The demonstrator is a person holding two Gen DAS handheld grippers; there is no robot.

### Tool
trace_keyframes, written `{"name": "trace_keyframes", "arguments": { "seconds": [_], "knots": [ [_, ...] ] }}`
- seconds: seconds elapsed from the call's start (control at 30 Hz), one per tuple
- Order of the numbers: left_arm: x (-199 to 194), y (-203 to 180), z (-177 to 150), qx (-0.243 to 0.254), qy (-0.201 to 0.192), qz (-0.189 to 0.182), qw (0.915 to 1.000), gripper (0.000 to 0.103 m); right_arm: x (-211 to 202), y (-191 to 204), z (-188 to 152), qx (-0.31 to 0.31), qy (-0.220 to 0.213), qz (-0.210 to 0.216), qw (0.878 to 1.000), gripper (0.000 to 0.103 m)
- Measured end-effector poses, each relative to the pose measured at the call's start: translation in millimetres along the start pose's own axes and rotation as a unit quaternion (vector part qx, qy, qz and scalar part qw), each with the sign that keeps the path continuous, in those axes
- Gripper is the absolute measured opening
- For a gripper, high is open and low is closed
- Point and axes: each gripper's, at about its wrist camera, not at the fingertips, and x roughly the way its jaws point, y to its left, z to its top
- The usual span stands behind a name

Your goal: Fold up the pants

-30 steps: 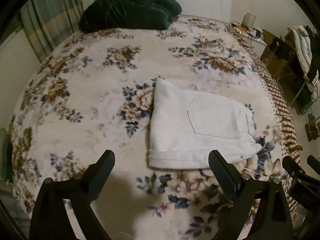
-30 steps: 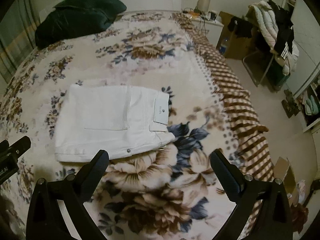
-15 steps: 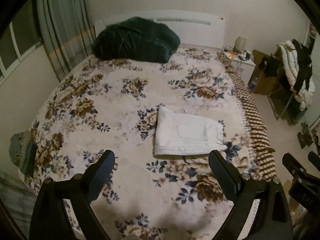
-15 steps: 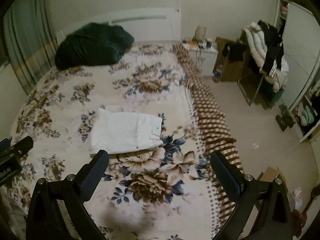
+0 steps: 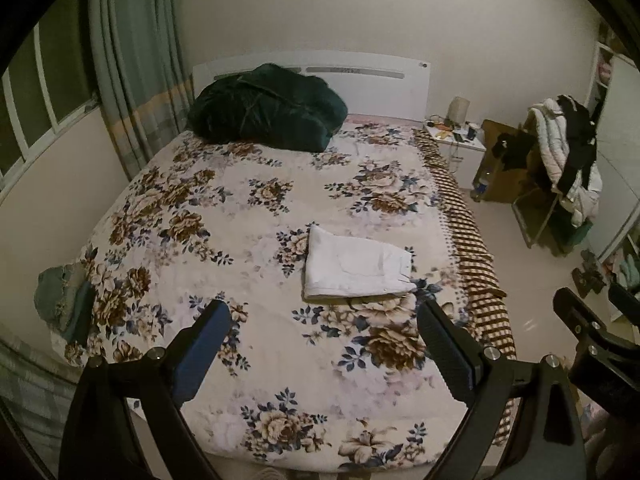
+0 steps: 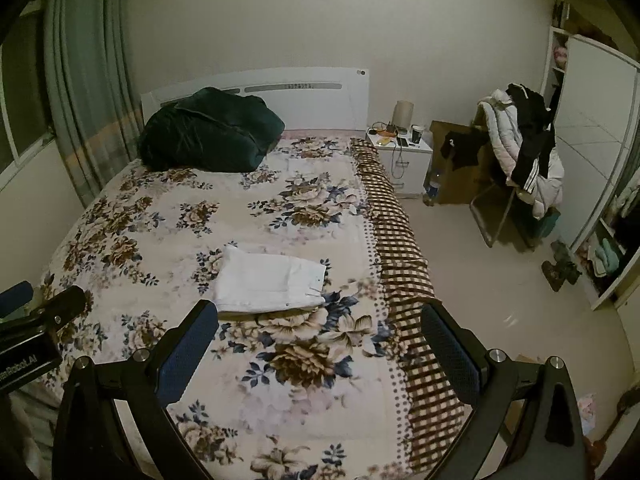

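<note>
Item: white folded cotton pants [image 5: 356, 266], a soft, limp, light rectangle on the floral bedspread [image 5: 224, 216], lay ahead of both spread, empty grippers, left gripper [image 5: 324, 344] and right gripper [image 6: 320, 344]; judged best pinched at its thick folded edge.

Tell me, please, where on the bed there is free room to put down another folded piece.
Free: the wide floral blanket between the folded white pants and the curtain side, and the strip between the pants and the dark green bundle. Crowded: the nightstand and the chair piled with clothes.
</note>
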Motion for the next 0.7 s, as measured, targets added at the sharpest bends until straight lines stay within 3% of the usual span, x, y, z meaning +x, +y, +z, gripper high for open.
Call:
{"name": "trace_keyframes", "arguments": {
  "seconds": [0.17, 0.23, 0.7],
  "knots": [
    [-22.2, 2.6, -4.9, 0.006, -0.015, -0.002, 0.9999, 0.096, -39.1, 1.3, 1.1, 0.003, -0.008, -0.002, 1.0, 0.103],
    [-26.0, 2.2, -7.2, 0.006, -0.017, -0.003, 0.9998, 0.103, -51.0, 0.9, 0.9, 0.005, -0.012, -0.001, 1.0, 0.103],
    [-46.6, 0.3, -11.9, 0.01, -0.029, 0.003, 0.9995, 0.103, -61.3, 2.8, 5.9, 0.001, -0.016, 0.002, 1.0, 0.103]
  ]
}}
